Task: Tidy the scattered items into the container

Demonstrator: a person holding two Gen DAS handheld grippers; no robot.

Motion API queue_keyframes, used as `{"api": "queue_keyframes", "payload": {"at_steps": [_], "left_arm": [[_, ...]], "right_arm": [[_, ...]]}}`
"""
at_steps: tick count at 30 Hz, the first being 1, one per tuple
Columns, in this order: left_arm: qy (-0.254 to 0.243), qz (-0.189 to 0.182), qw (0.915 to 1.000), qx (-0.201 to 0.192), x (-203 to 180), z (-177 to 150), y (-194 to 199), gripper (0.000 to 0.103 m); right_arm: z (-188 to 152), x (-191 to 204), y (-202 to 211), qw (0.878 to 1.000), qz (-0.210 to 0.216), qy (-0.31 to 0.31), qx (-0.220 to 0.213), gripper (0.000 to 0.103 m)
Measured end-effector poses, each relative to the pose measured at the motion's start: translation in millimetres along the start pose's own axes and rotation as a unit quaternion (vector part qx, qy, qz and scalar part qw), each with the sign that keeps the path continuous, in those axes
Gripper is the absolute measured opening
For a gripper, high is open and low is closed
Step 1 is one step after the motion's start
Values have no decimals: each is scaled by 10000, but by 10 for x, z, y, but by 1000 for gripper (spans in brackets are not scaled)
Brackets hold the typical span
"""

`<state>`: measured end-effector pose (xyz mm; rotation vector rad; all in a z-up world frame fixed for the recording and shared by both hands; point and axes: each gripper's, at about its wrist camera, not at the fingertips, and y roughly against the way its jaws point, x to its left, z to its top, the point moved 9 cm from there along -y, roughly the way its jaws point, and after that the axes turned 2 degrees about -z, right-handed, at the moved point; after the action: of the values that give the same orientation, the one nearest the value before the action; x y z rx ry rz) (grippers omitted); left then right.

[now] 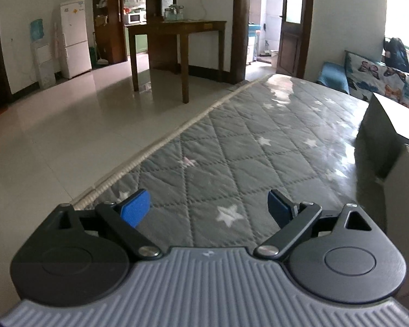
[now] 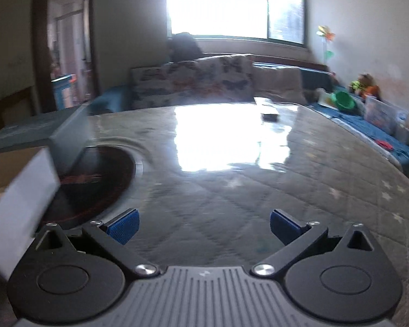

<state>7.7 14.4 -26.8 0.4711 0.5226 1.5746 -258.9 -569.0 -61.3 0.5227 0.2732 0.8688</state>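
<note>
Above the quilted table point(image 1: 231, 141), both the left gripper point(image 1: 208, 208) and right gripper point(image 2: 204, 224) are held wide apart, empty; the open box point(image 2: 21, 185) is seen at the right gripper's left.

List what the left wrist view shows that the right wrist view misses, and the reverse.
Only the left wrist view shows the white fridge, the wooden table and the tiled floor. Only the right wrist view shows the bright window, a small dark item far off on the cover, a green bowl and a dark round plate. Both show the grey quilted cover, the butterfly cushion, a box and an open, empty claw: left claw, right claw.
</note>
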Motion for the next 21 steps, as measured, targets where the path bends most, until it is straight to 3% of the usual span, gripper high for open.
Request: {"api": "queue_keyframes", "payload": {"at_steps": [10, 15, 21], "left_arm": [[-20, -72, 10000, 25, 64, -16, -259, 94], [-35, -324, 9994, 131, -22, -4, -375, 99], [-357, -355, 9985, 230, -165, 43, -486, 103]], "right_arm": [[-67, -282, -280, 9987, -384, -299, 172, 103], [4, -298, -409, 9979, -564, -273, 170, 103], [91, -300, -609, 9967, -676, -311, 315, 103]]}}
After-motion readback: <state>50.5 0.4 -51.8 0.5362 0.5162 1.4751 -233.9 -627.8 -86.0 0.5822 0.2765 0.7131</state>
